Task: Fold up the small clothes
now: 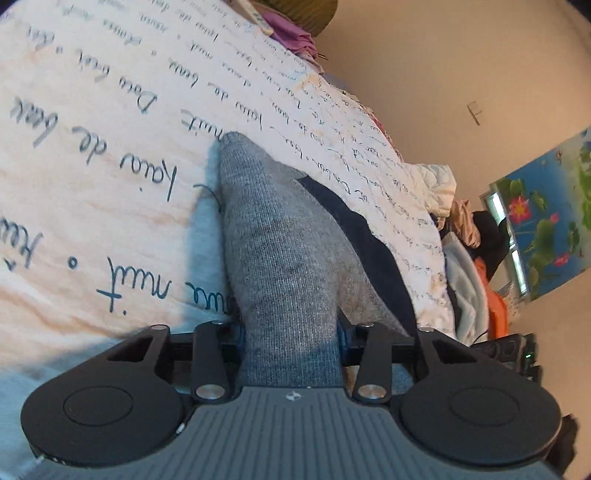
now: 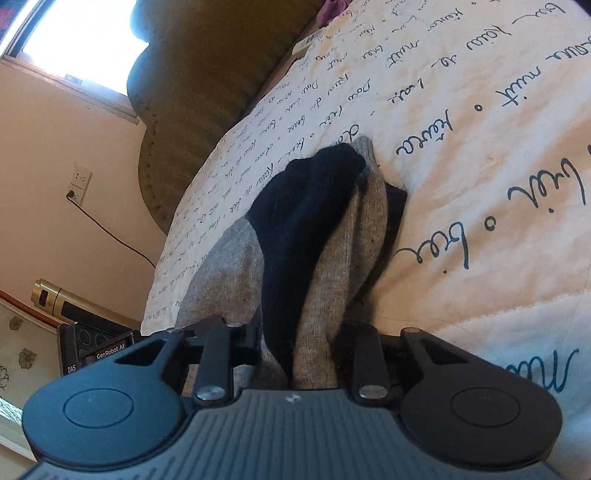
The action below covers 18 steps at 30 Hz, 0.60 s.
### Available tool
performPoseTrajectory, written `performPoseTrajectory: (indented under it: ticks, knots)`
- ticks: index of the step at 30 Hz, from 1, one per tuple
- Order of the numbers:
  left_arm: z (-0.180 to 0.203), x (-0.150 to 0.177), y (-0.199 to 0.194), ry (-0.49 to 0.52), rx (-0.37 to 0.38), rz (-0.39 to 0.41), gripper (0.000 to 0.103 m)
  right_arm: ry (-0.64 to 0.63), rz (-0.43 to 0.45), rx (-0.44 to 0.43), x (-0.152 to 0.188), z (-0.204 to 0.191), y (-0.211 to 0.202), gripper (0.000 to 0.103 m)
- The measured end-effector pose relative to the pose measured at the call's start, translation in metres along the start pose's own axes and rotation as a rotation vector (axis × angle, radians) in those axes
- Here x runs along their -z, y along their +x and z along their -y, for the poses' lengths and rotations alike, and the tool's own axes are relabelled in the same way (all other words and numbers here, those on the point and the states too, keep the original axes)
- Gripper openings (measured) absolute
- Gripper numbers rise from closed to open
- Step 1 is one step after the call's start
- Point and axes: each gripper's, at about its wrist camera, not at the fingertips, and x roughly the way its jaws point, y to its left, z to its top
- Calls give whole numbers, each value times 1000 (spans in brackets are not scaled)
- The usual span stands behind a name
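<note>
Left wrist view: the grey sock (image 1: 273, 236) was clamped in the left tongs (image 1: 290, 332), its length running straight ahead across the bed (image 1: 92, 147); the right tongs (image 2: 295, 339) were shut on the same sock's other end.

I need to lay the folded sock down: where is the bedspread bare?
Bare bedspread lies left of the grey sock in the left wrist view, and right of it in the right wrist view. Crowded: the clothes pile past the bed's edge and purple clothes by the headboard.
</note>
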Motion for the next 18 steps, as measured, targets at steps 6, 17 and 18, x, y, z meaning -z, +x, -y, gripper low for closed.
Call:
performPoseTrajectory:
  ticks: [6, 17, 18]
  knots:
    - [1, -28, -42, 69, -30, 58, 41, -29, 7, -97, -3, -36, 10, 27]
    - [-80, -61, -90, 43, -163, 100, 58, 1, -106, -117, -11, -52, 116, 33]
    - [-81, -55, -101, 39, -141, 133, 58, 8, -94, -132, -8, -50, 110, 36]
